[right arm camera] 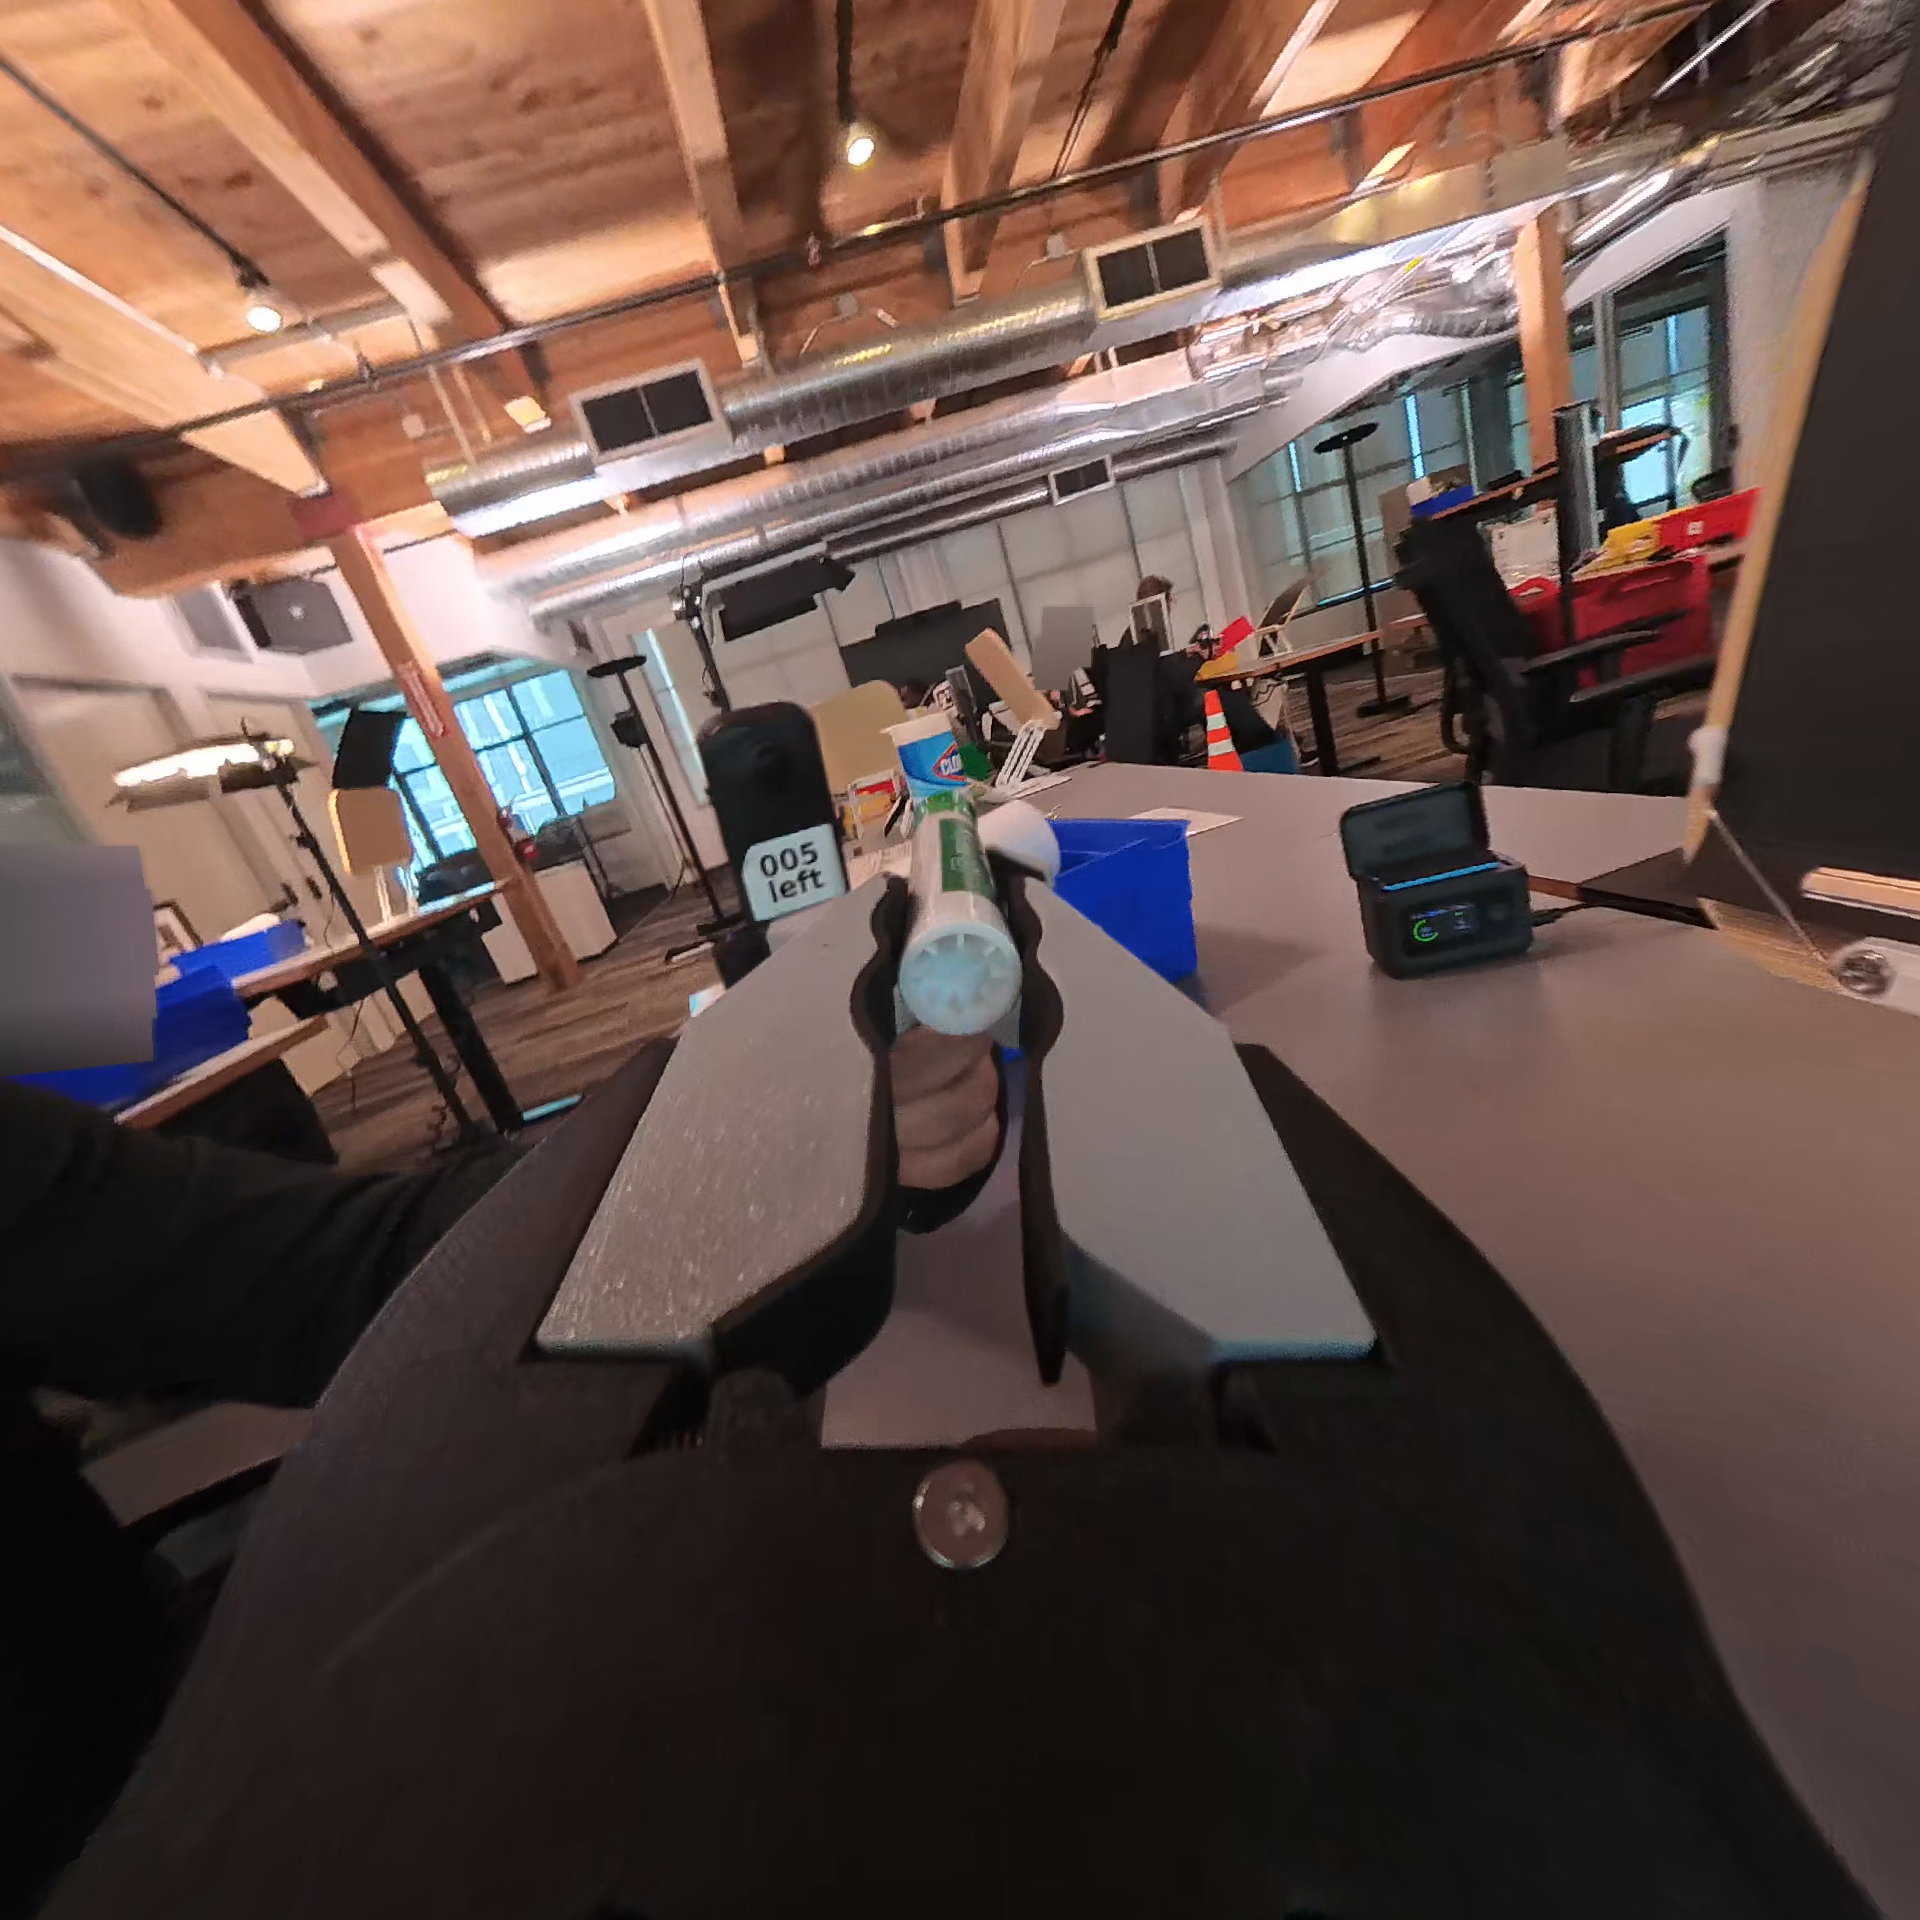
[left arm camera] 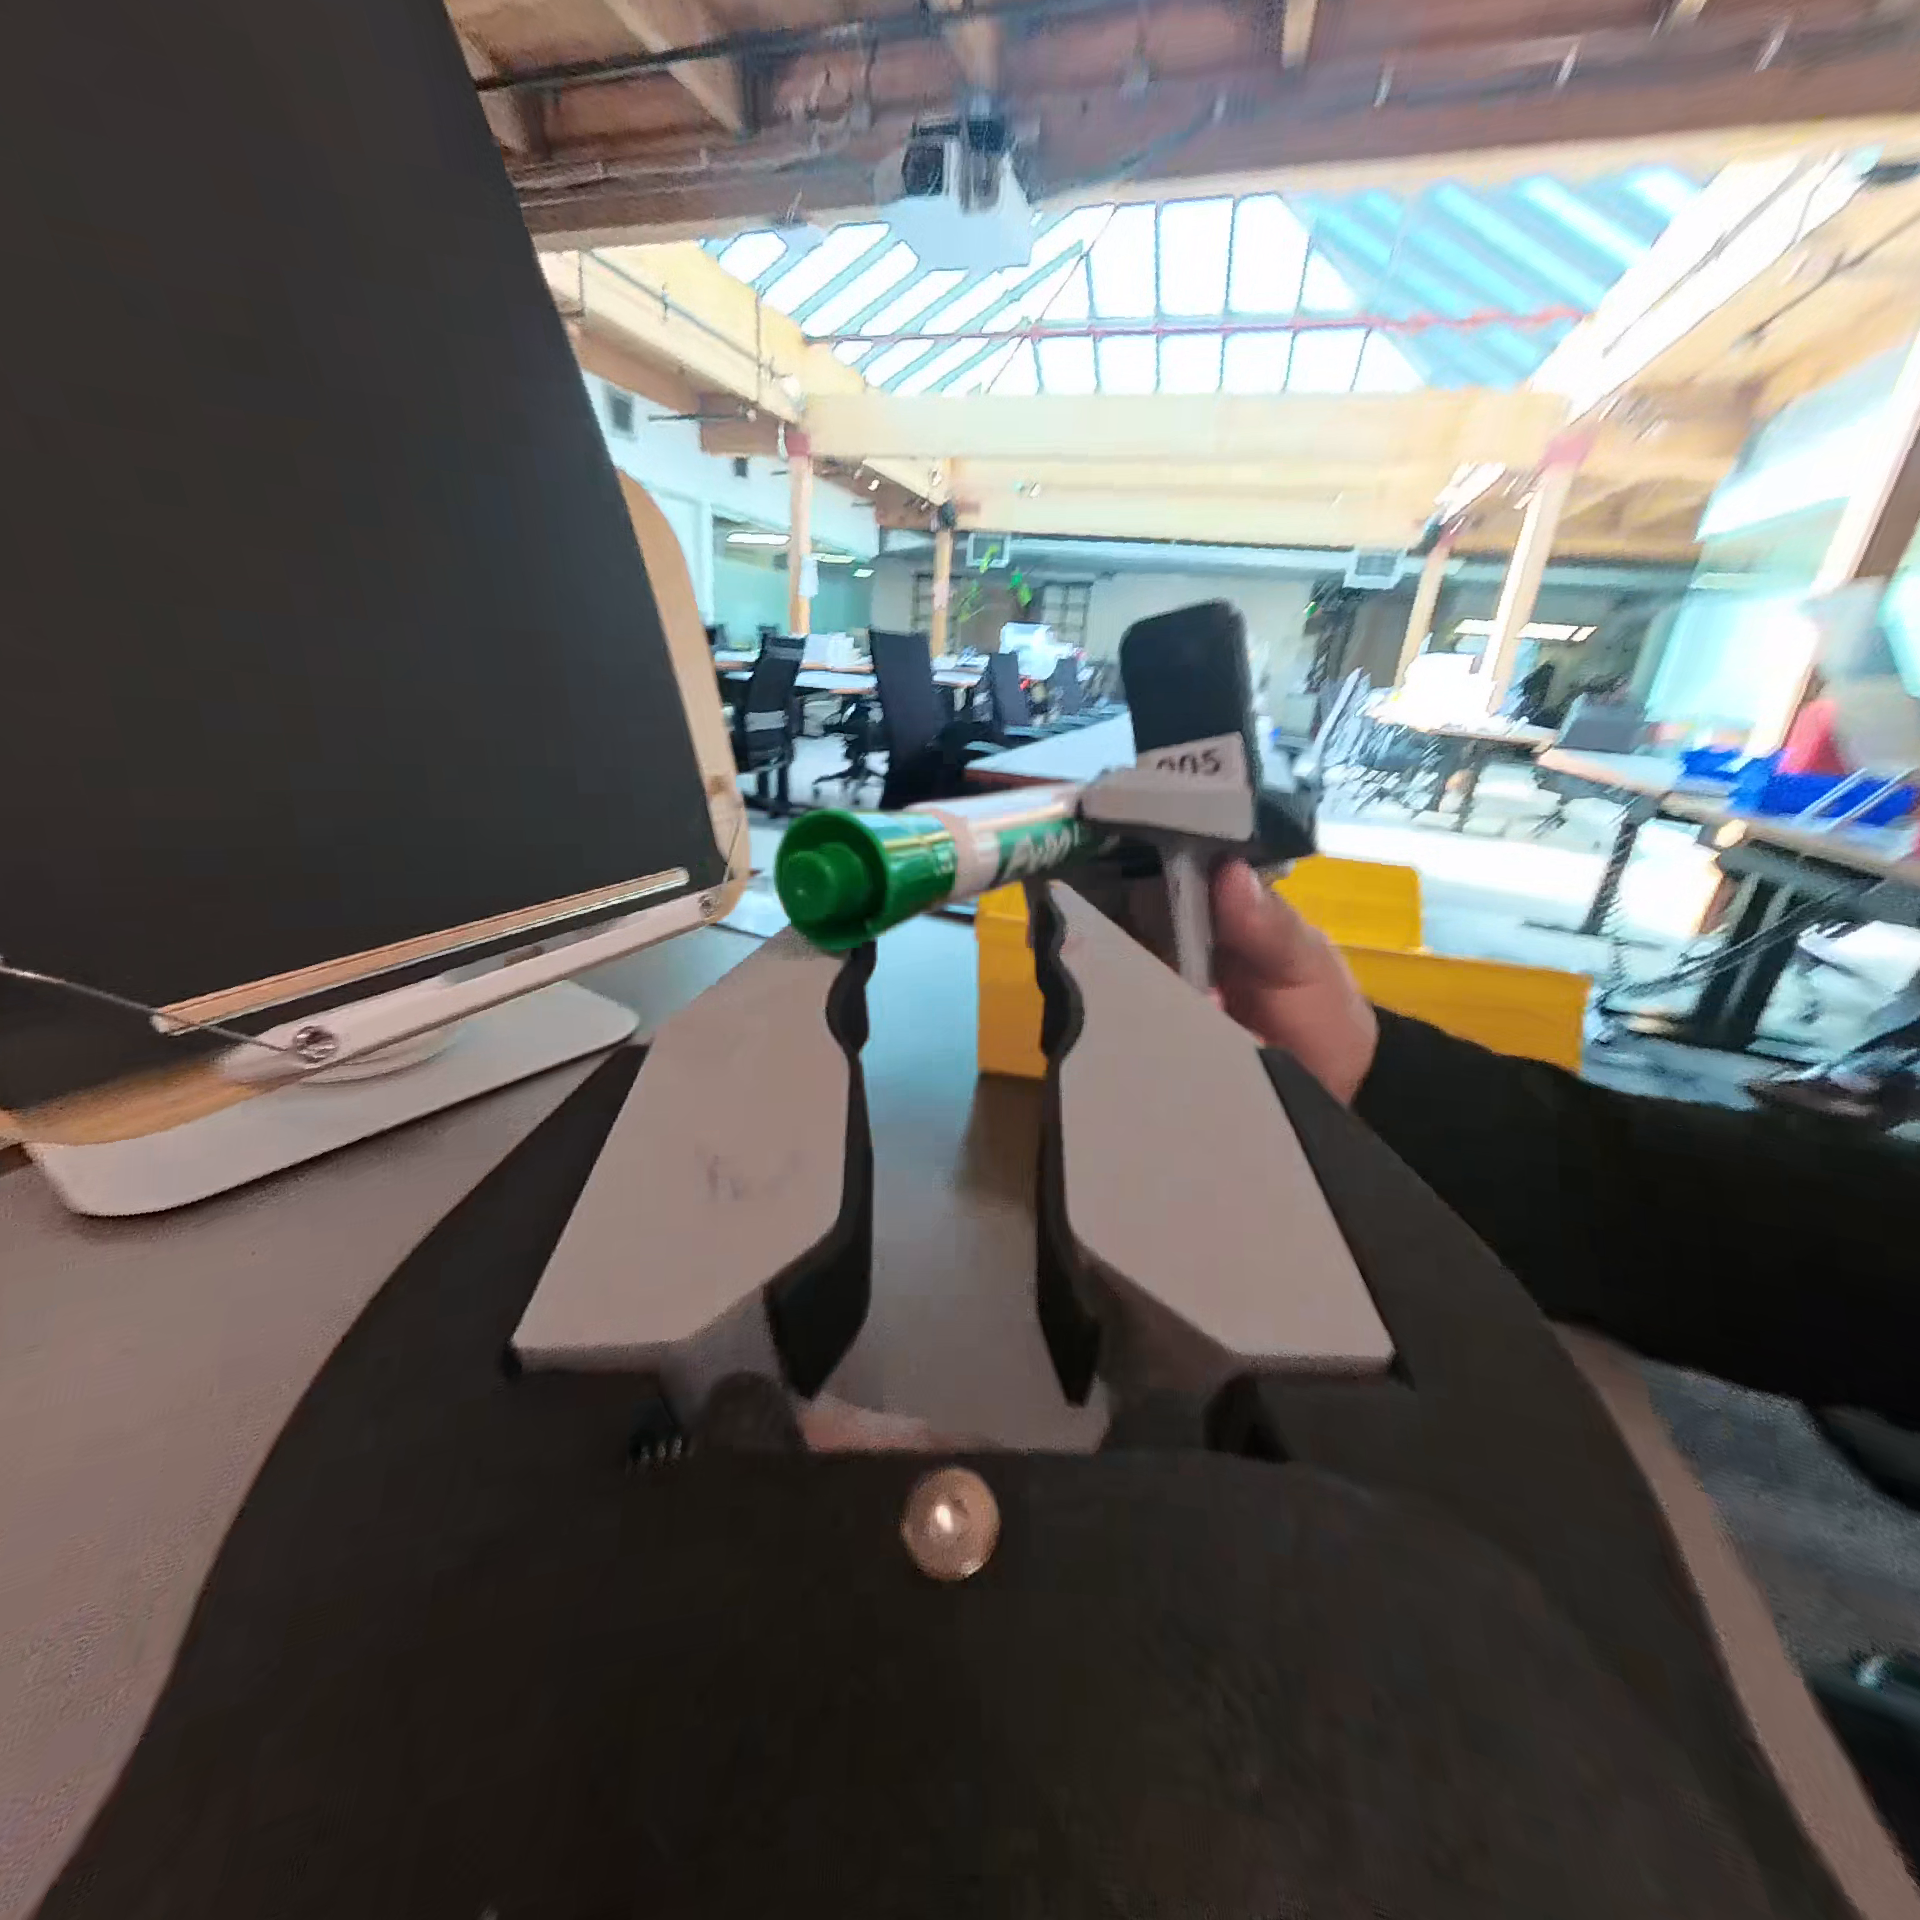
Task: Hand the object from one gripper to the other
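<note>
A white marker with a green cap [left arm camera: 914, 857] is held in the air above the grey table [right arm camera: 1507, 1195]. My right gripper [right arm camera: 956, 935] is shut on its white rear end [right arm camera: 956, 971]. It shows in the left wrist view [left arm camera: 1153, 821], held by a hand [left arm camera: 1283, 977], with the marker sticking out to the left. My left gripper [left arm camera: 948, 935] is open. The green cap lies just over its fingertips, and the gap between the jaws is wider than the marker. The left gripper's black camera body [right arm camera: 769, 790] shows just beyond the marker.
A black panel [left arm camera: 291, 499] on a white stand [left arm camera: 332, 1101] is close on the left. A yellow bin [left arm camera: 1371, 966] sits beyond the hand. In the right wrist view, a blue bin [right arm camera: 1127, 894] and a black case with a lit screen [right arm camera: 1449, 904] stand on the table. Only a small space, under 4 cm, lies between the two pairs of fingers.
</note>
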A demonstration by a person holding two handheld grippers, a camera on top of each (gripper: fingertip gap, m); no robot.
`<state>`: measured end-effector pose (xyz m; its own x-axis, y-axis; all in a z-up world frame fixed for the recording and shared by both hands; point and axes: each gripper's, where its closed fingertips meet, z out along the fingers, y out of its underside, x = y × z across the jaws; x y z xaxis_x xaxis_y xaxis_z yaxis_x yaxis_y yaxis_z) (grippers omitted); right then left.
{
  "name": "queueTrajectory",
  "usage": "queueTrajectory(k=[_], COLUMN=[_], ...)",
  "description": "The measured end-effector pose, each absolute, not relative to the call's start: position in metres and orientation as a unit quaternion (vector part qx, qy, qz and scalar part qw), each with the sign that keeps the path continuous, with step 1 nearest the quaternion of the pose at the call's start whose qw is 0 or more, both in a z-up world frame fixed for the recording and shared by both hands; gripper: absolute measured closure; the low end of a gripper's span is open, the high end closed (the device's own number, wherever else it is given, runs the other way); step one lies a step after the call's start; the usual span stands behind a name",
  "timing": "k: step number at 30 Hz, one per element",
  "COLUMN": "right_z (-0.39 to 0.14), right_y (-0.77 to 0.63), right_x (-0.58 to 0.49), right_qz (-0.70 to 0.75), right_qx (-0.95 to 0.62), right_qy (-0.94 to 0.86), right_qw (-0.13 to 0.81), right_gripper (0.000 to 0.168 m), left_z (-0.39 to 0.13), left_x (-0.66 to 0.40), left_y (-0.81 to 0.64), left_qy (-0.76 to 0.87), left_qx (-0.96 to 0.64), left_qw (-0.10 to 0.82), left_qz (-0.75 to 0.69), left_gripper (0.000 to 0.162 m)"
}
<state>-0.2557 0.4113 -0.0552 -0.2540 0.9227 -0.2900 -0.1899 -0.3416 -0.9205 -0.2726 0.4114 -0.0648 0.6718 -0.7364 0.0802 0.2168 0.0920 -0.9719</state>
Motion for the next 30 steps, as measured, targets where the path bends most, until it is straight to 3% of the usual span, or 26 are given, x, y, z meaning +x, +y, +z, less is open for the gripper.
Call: queueTrajectory(k=[6,9,10,16,22,30], right_z=[-0.063,-0.067,-0.068,-0.093,-0.147,-0.124], right_y=[0.396,0.393,0.389,0.381,0.391,0.418], right_x=[-0.265,-0.267,-0.267,-0.278,-0.291,-0.28], right_qz=[0.678,0.671,0.674,0.637,0.512,0.582], right_qx=[-0.447,-0.447,-0.443,-0.472,-0.554,-0.577], right_qy=[-0.435,-0.449,-0.455,-0.504,-0.568,-0.47], right_qw=[0.389,0.386,0.378,0.344,0.328,0.326], right_gripper=[0.152,0.152,0.152,0.151,0.139,0.136], left_z=[-0.048,-0.044,-0.043,-0.046,-0.065,-0.074], left_x=[-0.278,-0.276,-0.277,-0.275,-0.277,-0.287], left_y=[0.398,0.393,0.393,0.39,0.4,0.41], left_qy=[0.21,0.208,0.205,0.241,0.28,0.343], left_qx=[-0.541,-0.53,-0.527,-0.54,-0.592,-0.58], left_qw=[0.704,0.695,0.696,0.699,0.694,0.736], left_qz=[-0.409,-0.44,-0.443,-0.402,-0.301,-0.067], left_gripper=[0.14,0.134,0.143,0.144,0.145,0.145])
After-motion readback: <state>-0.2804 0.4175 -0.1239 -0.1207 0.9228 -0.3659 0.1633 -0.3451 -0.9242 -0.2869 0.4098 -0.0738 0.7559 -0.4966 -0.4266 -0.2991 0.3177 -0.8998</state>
